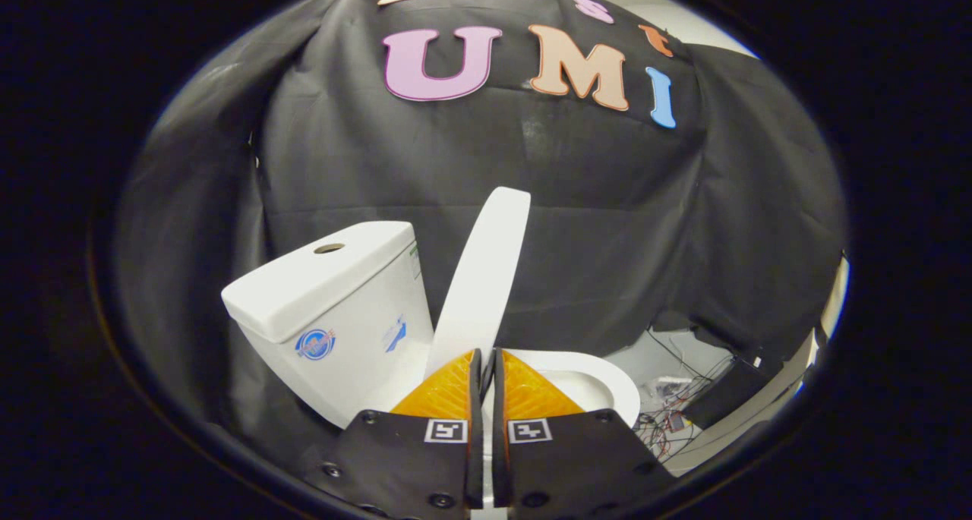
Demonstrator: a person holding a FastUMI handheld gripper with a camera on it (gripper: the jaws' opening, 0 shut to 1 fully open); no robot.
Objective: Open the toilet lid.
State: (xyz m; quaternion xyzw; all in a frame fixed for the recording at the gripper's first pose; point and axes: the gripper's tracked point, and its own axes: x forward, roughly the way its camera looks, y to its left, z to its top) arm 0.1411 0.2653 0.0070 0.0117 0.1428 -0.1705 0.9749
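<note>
A white toilet stands against the black cloth wall. Its tank [342, 307] is beyond the fingers on the left, with a round hole in its top. The lid [486, 277] stands raised and nearly upright, seen edge-on, rising from just behind the fingertips and leaning a little away from the tank. The white seat rim [607, 376] curves out on the right behind the right finger. My gripper [487, 357] has its orange fingers [448, 391] almost together with only a thin slit between them. I see nothing clamped in the slit. The lid's lower end is hidden behind the left finger.
Loose cables [668, 421] and a black box [721, 398] lie on the pale floor to the right of the toilet. Black cloth hangs close behind and to both sides of the toilet.
</note>
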